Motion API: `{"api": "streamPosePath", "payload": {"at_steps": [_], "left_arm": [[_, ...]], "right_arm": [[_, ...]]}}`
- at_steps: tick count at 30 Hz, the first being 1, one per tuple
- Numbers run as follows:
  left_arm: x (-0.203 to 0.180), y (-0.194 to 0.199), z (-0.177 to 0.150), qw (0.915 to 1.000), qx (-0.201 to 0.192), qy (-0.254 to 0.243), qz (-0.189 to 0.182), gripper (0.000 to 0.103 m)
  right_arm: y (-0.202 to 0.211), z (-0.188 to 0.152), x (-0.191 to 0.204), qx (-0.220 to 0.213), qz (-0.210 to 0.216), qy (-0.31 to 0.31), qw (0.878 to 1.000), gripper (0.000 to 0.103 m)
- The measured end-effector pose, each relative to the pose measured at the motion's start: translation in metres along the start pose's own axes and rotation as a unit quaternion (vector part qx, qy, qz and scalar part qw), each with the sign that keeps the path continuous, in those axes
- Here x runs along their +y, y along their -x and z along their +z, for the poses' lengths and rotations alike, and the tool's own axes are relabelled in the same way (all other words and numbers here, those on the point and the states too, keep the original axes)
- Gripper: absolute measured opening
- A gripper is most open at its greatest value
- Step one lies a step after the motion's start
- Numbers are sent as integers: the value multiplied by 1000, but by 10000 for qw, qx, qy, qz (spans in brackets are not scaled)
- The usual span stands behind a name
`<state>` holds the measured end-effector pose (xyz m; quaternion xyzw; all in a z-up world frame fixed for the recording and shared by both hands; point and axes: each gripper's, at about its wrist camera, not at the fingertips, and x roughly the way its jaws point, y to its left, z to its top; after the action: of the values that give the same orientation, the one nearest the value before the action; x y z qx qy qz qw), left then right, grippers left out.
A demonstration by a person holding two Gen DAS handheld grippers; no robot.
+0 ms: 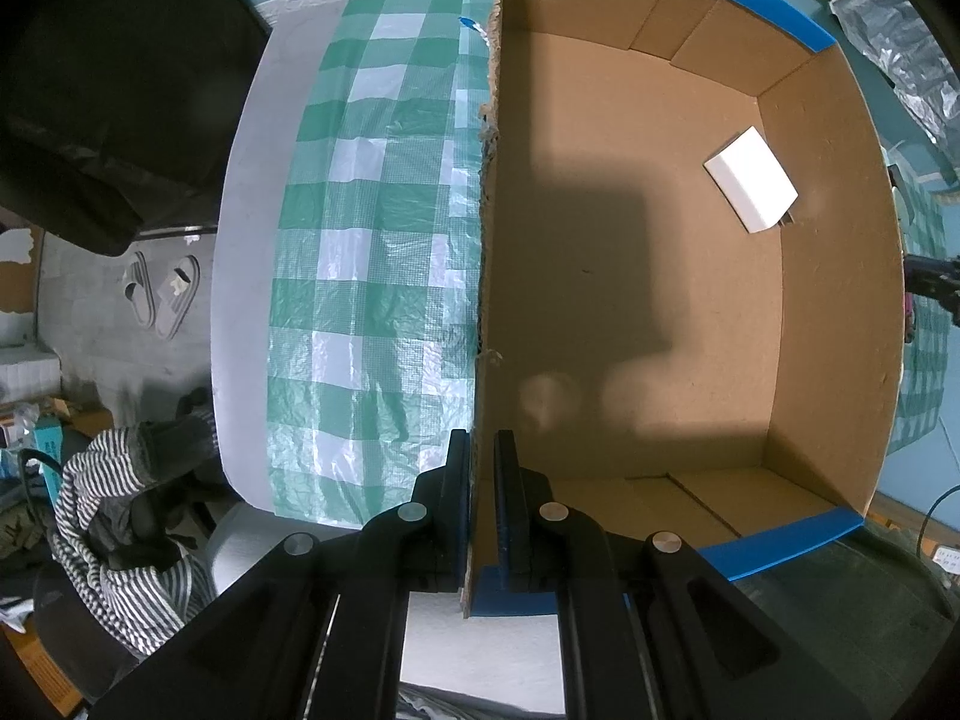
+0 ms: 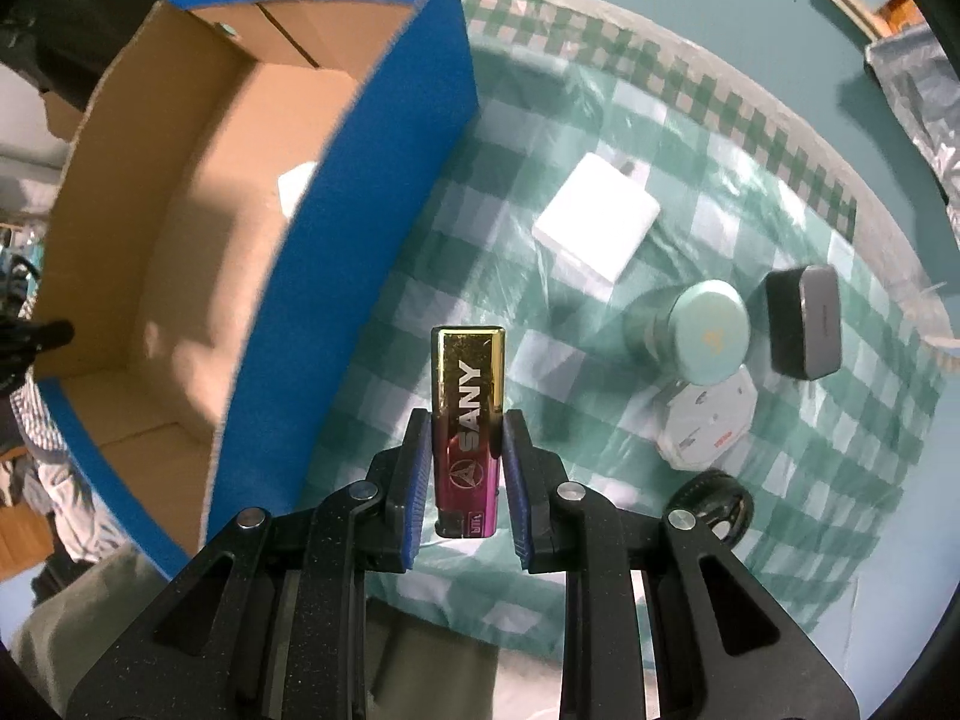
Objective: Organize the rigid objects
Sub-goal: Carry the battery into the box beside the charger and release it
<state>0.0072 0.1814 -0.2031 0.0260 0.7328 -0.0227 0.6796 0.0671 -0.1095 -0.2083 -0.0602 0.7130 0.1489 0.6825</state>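
Cardboard box wall sits clamped in the left hand-held gripper; right of the box, the right hand-held gripper grips a gold-and-pink "SANY" lighter above the checked desk.

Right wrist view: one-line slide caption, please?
Right gripper holds a SANY lighter above the checked cloth, beside the blue-sided cardboard box.

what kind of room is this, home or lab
Most likely a lived-in home: a table under a green checked plastic cloth, slippers on the floor, and striped clothing heaped beside the table.
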Motion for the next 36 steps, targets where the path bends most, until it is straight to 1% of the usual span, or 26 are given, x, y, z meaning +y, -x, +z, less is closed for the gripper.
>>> {"api": "streamPosePath", "payload": {"at_steps": [9, 16, 21, 28, 31, 36], "left_arm": [[1, -1, -1, 10000, -6, -2, -1, 7], [1, -1, -1, 10000, -10, -19, 4, 7], [2, -1, -2, 10000, -9, -21, 5, 7], [2, -2, -4, 10000, -12, -56, 17, 7], [1, -2, -4, 10000, -9, -48, 17, 7], [1, -2, -4, 10000, -13, -49, 18, 7]], "right_arm": [[33, 11, 18, -251, 41, 253, 9994, 23], [54, 28, 46, -438, 103, 536, 9975, 23], [60, 40, 67, -525, 152, 708, 9960, 23], [49, 53, 92, -440, 209, 939, 9944, 23], [40, 56, 101, -347, 237, 1029, 9938, 23], [19, 59, 109, -150, 166, 1090, 9938, 23]]}}
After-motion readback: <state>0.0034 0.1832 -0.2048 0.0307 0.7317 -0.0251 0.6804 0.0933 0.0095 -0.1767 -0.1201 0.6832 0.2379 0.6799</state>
